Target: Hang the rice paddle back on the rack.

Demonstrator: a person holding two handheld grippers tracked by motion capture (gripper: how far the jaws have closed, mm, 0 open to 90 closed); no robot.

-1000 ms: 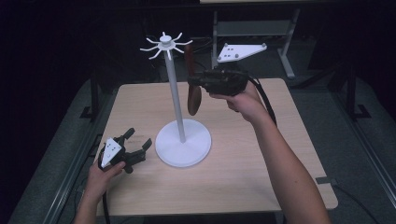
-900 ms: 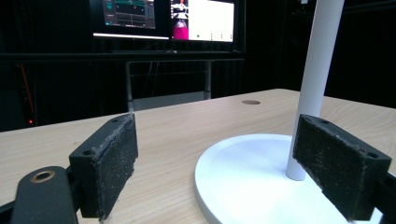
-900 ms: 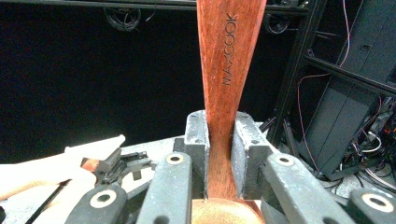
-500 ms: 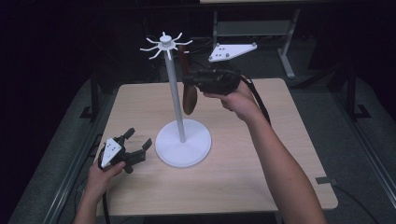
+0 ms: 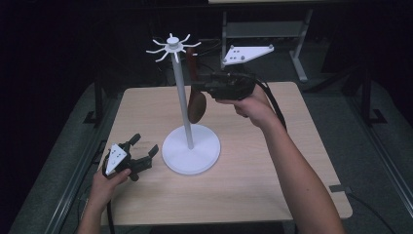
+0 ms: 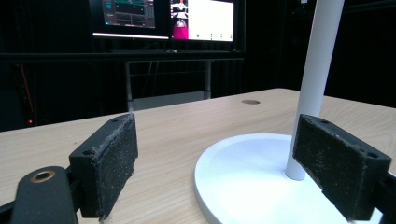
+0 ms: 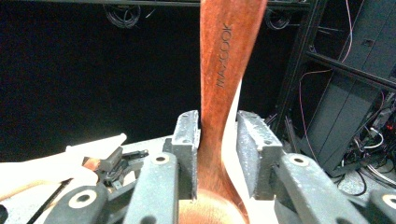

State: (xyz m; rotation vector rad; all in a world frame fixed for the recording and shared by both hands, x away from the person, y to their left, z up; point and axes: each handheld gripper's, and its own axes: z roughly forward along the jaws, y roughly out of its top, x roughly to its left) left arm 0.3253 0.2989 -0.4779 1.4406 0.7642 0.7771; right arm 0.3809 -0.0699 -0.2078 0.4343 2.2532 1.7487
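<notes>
A white stand [image 5: 181, 100] with a round base [image 5: 191, 155] and a ring of hooks [image 5: 171, 46] on top rises from the wooden table [image 5: 253, 165]. Beside its pole a brown wooden spoon [image 5: 197, 105] stands upright, bowl down, its top end up by a hook; whether it hangs there I cannot tell. My right gripper [image 5: 198, 88] reaches in from the right around the handle. Its jaws have just been opening: the spoon [image 7: 229, 60] stands between the pads of the right gripper [image 7: 217, 140], with a gap on one side. My left gripper [image 5: 145, 145] rests open on the table left of the base [image 6: 243, 172], nothing in it.
A metal rack [image 5: 263, 29] stands beyond the table's far edge. Monitors [image 6: 163, 16] glow behind the table in the left gripper view. A small dark disc [image 6: 251, 101] lies on the tabletop. Bare wood stretches in front of and to the right of the stand.
The spoon's bowl has swung slightly towards the pole. Both hands have kept their places.
</notes>
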